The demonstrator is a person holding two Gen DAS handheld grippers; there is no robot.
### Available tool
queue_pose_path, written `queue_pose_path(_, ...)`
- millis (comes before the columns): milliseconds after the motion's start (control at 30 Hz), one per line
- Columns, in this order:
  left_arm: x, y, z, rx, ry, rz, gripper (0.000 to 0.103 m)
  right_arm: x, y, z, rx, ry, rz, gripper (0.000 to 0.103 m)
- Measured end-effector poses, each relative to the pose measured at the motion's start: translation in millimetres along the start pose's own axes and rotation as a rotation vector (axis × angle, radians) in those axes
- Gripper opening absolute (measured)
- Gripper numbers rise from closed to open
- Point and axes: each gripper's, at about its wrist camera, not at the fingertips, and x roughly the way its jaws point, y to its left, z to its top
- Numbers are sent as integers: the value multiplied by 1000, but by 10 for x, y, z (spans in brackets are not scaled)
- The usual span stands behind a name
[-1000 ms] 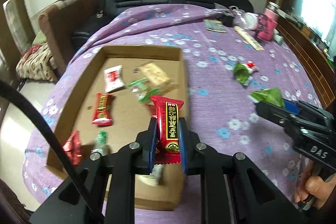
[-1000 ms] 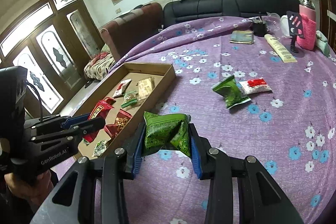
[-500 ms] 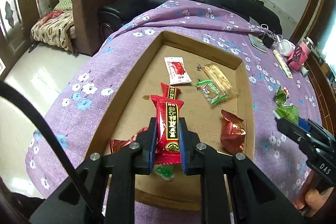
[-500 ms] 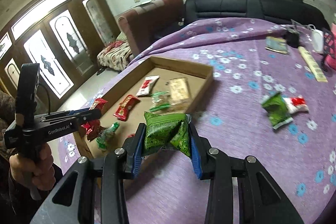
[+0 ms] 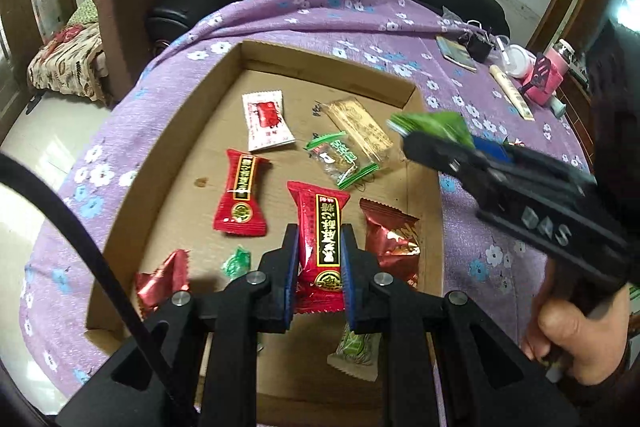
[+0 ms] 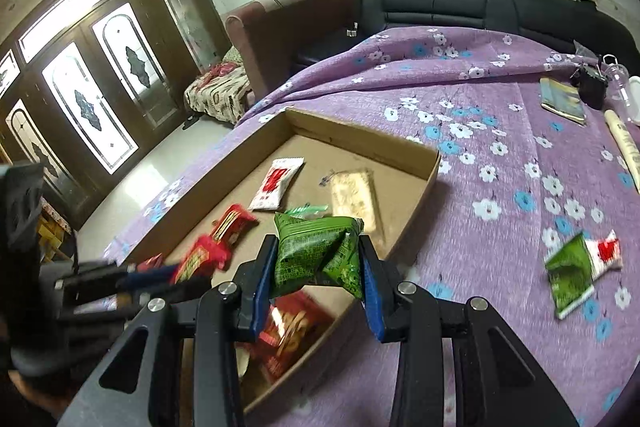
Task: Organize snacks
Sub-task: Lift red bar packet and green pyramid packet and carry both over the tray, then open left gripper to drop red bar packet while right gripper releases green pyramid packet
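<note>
We see the left gripper (image 5: 319, 259) clamped on a red snack bar (image 5: 322, 247) above the cardboard tray (image 5: 168, 163). The right gripper (image 6: 318, 267) pinches a green snack packet (image 6: 316, 251) over the tray's near right part.

The lower end of the red foil snack bar with a black label (image 5: 324, 247) is hidden between the left tool's (image 5: 319, 259) blue pads. A pale green-patterned wrapper (image 5: 356, 347) lies partly covered by that tool's black frame. In the right wrist view the left tool (image 6: 160, 273) and its red bar are motion-blurred; print unreadable. A glossy red packet (image 6: 288, 331) in the shallow cardboard tray (image 6: 424, 183) is largely masked by the right tool (image 6: 318, 275). The green and white packets (image 6: 580, 267) on the purple flowered desk cloth (image 6: 500, 99) are smeared. Objects at the desk's far edge are too small to identify.
</note>
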Motion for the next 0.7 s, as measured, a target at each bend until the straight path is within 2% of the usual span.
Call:
queue_pose_path(333, 164, -11, 63, 5, 20, 16, 21, 407, -9, 210, -30, 47, -18, 38)
queue_pose_path(700, 275, 23, 65, -4, 38, 37, 21, 552, -55, 267, -45, 77, -39, 38)
